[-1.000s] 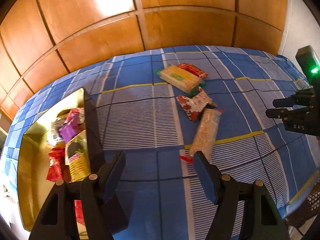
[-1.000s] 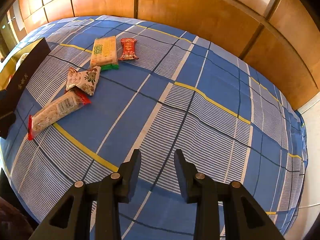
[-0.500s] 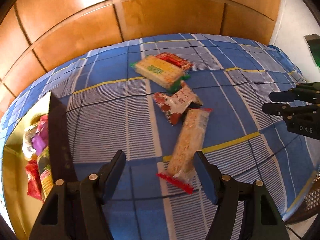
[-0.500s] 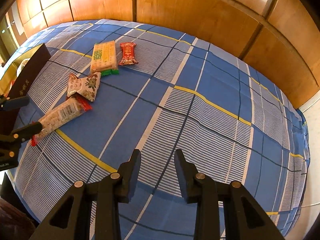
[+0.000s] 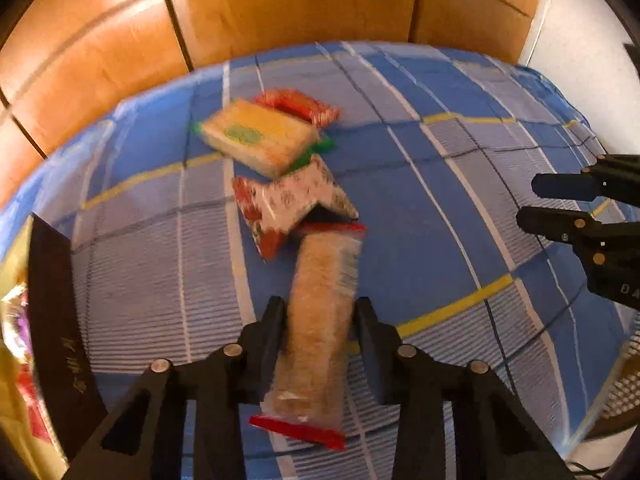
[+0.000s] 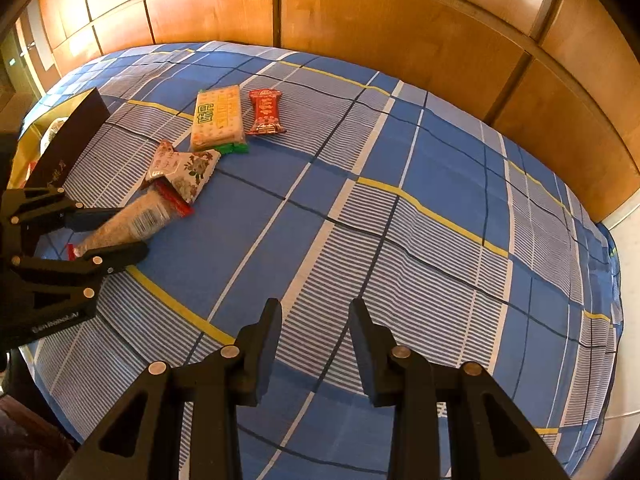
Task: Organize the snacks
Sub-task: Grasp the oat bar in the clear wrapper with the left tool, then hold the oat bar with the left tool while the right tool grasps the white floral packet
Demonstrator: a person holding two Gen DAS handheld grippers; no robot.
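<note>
A long clear snack packet (image 5: 328, 264) with red ends lies on the blue checked sheet (image 6: 400, 240). My left gripper (image 5: 318, 308) is shut on its near half, one pad pressed to each side. In the right wrist view the same grip shows at far left: the left gripper (image 6: 116, 232) on the long packet (image 6: 136, 220). Beyond it lie a floral packet (image 5: 292, 204), a yellow cracker pack (image 5: 256, 136) and a small red packet (image 5: 300, 106). My right gripper (image 6: 316, 312) hovers open over bare sheet, holding nothing.
A gold box with a dark wall (image 5: 56, 300), holding several snacks, stands at the left. Wooden panels (image 6: 360, 8) run behind the sheet. The sheet's edge drops off at the right (image 5: 600, 380). The right gripper (image 5: 528, 201) shows at the right edge of the left wrist view.
My left gripper moved forward and down over the long packet, and its jaws closed on it. The right gripper kept still.
</note>
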